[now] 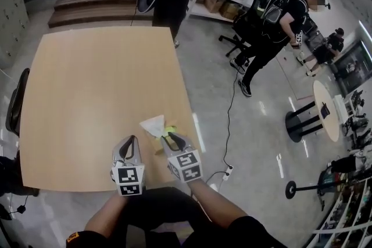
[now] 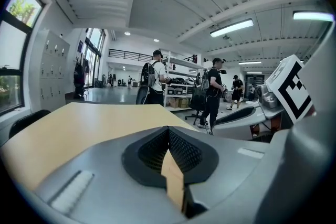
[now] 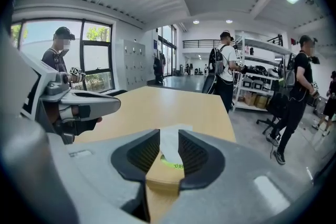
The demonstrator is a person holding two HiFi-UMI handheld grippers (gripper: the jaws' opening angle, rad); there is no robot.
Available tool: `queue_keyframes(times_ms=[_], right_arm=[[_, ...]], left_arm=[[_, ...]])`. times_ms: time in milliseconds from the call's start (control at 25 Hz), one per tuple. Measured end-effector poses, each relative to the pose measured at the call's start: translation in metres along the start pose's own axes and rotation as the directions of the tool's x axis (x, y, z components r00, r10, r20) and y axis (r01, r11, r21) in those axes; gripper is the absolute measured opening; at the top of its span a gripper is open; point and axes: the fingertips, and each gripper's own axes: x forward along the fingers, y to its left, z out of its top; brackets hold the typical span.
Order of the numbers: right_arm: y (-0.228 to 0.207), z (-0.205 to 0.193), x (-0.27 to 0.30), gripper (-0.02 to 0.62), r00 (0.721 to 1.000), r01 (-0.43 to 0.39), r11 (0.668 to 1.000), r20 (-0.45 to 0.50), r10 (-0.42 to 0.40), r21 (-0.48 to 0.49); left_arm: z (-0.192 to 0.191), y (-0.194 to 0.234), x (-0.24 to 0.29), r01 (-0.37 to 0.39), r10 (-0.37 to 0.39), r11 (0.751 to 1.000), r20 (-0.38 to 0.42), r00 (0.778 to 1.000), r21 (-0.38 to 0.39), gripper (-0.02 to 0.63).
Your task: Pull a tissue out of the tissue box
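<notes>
My right gripper (image 3: 169,140) jaws sit released astride the tissue (image 1: 154,124) atop the tissue box (image 3: 163,182) near the desk (image 1: 87,96) edge, left gripper (image 2: 169,132) clenched empty; I'd expect the unbraced box to lift with the pull.

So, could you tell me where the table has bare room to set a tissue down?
The table is bare everywhere left of and beyond the tissue box. Only its near right edge is crowded: the box, the left gripper and the right gripper.
</notes>
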Motion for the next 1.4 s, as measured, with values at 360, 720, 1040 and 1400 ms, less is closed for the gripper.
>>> queue_keyframes(times_ms=[360,720,1040,1400], right_arm=[[-0.005,-0.027,0.045,0.173,0.989,-0.016,1.0,-0.148,0.018,0.013],[-0.001,-0.051,0.07,0.164,0.965,-0.009,1.0,-0.261,0.013,0.017],[-0.004,-0.051,0.068,0.017,0.967,0.018,1.0,-0.254,-0.015,0.011],[-0.011,0.003,0.036,0.011,0.996,0.078,0.996,-0.041,-0.076,0.043]], left_arm=[[-0.016,0.014,0.04,-0.008,0.008,1.0,-0.044,0.999,0.0,0.018],[-0.031,0.02,0.05,0.003,-0.004,1.0,-0.085,0.996,-0.018,0.017],[-0.034,0.021,0.047,-0.004,0.001,0.999,-0.092,0.996,-0.033,0.018],[-0.021,0.017,0.036,-0.009,0.007,0.999,-0.043,0.999,-0.045,0.017]])
